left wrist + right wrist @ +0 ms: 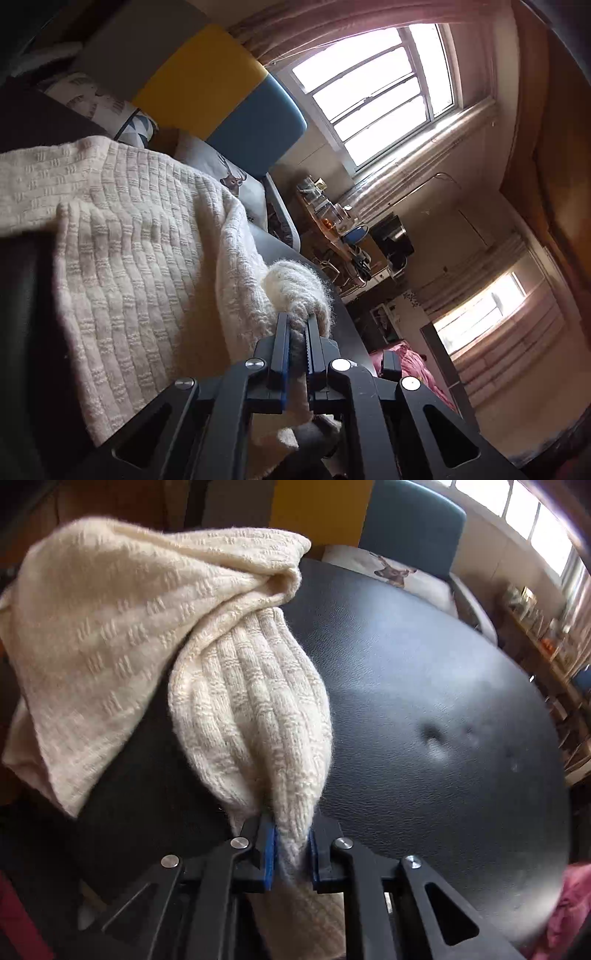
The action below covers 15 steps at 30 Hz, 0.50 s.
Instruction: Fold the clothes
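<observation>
Place: lived-in home room
Evidence: curtained window (376,92), deer-print cushion (397,572), cluttered shelf (332,221), blue chair back (410,524)

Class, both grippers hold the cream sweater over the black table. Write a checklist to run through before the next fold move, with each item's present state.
1. Left gripper shut on sweater: ok.
2. Right gripper shut on sweater: ok.
3. Knit caught well between the pads: ok.
4. Sweater lying flat: not ok, bunched.
5. Bare black table beside the sweater: ok.
6. Which sweater parts are gripped: cannot tell.
</observation>
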{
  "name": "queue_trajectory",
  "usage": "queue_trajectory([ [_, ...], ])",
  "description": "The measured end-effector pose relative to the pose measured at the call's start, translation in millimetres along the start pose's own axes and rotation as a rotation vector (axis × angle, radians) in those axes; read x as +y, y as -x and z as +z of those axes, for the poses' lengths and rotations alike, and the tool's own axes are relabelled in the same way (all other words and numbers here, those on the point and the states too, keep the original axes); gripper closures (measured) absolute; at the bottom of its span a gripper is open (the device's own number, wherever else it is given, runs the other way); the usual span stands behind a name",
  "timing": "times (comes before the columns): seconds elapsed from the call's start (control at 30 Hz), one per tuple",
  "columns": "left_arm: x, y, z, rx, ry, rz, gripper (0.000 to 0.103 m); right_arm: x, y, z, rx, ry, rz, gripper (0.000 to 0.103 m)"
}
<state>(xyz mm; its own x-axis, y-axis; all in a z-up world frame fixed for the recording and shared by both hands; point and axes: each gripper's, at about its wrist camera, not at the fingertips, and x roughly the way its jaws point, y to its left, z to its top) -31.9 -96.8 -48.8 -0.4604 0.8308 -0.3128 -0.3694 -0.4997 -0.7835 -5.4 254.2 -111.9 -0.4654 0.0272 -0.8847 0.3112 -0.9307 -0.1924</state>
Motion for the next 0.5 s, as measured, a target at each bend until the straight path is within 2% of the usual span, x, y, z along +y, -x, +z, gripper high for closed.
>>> queue_trajectory([
  [0.13, 0.0, 3.0, -4.4, 0.01, -0.002, -0.008, 0.096, -8.2, 1.5, 1.1, 0.052, 0.133, -0.183, 0.091],
  [0.23, -9.5, -3.1, -4.5, 0.038, -0.036, -0.035, 0.096, -38.9, 9.5, 3.4, 0.081, 0.159, -0.326, 0.091],
  [0.33, -29.0, -7.8, -5.3, 0.063, -0.076, -0.1, 0.096, -83.8, 27.0, 5.1, 0.102, 0.122, -0.474, 0.091],
  [0.43, -56.3, -23.3, -7.1, 0.112, -0.14, -0.17, 0.096, -135.1, 23.1, -4.9, 0.152, 0.023, -0.537, 0.091],
  [0.5, -72.8, -41.5, -13.2, 0.156, -0.196, -0.161, 0.096, -169.8, 18.4, -12.7, 0.187, -0.049, -0.57, 0.091],
])
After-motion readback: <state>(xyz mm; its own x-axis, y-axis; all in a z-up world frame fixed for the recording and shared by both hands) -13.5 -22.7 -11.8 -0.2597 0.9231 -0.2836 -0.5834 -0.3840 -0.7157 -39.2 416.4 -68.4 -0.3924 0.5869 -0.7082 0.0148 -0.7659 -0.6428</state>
